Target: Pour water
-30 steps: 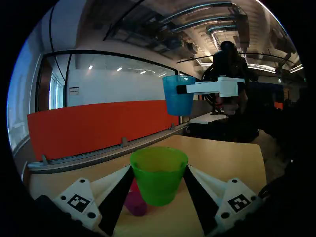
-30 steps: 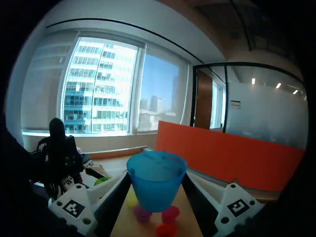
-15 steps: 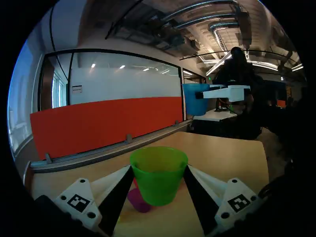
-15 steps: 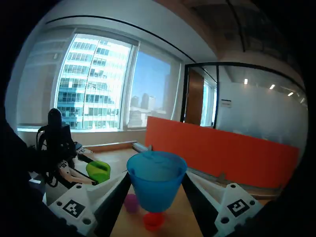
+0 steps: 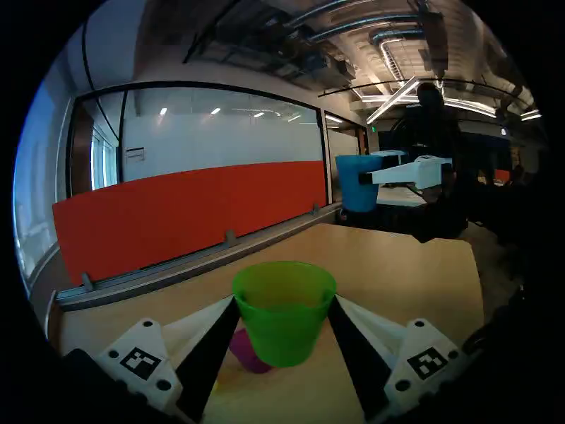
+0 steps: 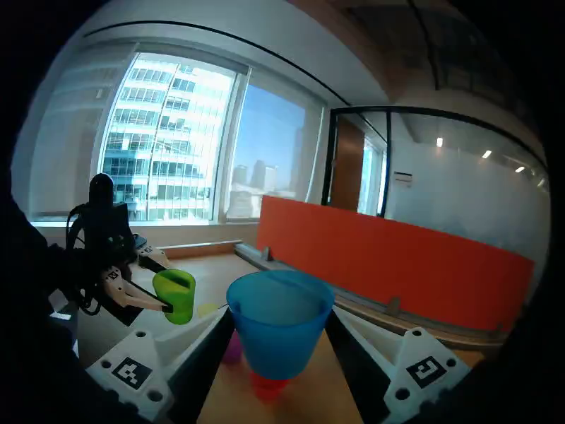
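Pre-pour stage: your left gripper clamps an upright green plastic cup, your right gripper an upright blue plastic cup, well apart above the wooden table; next, bring rims together, tilt one.

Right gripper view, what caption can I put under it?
The right tool grips a blue cup over the table; the left tool holds a green cup nearby.

Wooden counter. Orange partition panel along its far edge. Small purple cup and small red cup standing on counter. Tall windows. Exposed ceiling pipes.
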The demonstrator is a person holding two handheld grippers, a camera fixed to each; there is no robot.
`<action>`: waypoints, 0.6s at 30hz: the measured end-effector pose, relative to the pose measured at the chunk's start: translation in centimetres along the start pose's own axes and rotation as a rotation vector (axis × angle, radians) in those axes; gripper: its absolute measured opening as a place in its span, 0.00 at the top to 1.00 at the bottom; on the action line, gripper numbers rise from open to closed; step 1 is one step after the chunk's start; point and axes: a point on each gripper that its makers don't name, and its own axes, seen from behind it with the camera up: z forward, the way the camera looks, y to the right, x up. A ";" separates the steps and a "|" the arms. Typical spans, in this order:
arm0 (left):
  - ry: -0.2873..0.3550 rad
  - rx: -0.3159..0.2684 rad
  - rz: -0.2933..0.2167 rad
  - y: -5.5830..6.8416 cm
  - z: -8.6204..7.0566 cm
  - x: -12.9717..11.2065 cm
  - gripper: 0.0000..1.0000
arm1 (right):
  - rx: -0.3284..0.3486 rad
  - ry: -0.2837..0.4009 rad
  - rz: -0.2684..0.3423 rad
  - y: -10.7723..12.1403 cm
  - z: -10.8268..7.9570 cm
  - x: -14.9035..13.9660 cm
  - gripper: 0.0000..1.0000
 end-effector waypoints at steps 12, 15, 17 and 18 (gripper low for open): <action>-0.070 -0.016 0.010 0.0 0.5 -2.0 0.15 | 0.026 -0.051 0.005 -0.3 -0.2 -3.0 0.11; -0.089 -0.020 0.013 0.0 0.7 -2.6 0.15 | 0.039 -0.073 0.005 -0.5 -0.3 -3.8 0.11; -0.101 -0.024 0.013 0.1 0.8 -3.0 0.15 | 0.045 -0.088 0.006 -0.6 -0.3 -4.4 0.11; -0.107 -0.027 0.013 0.1 0.9 -3.2 0.15 | 0.048 -0.096 0.006 -0.6 -0.2 -4.7 0.11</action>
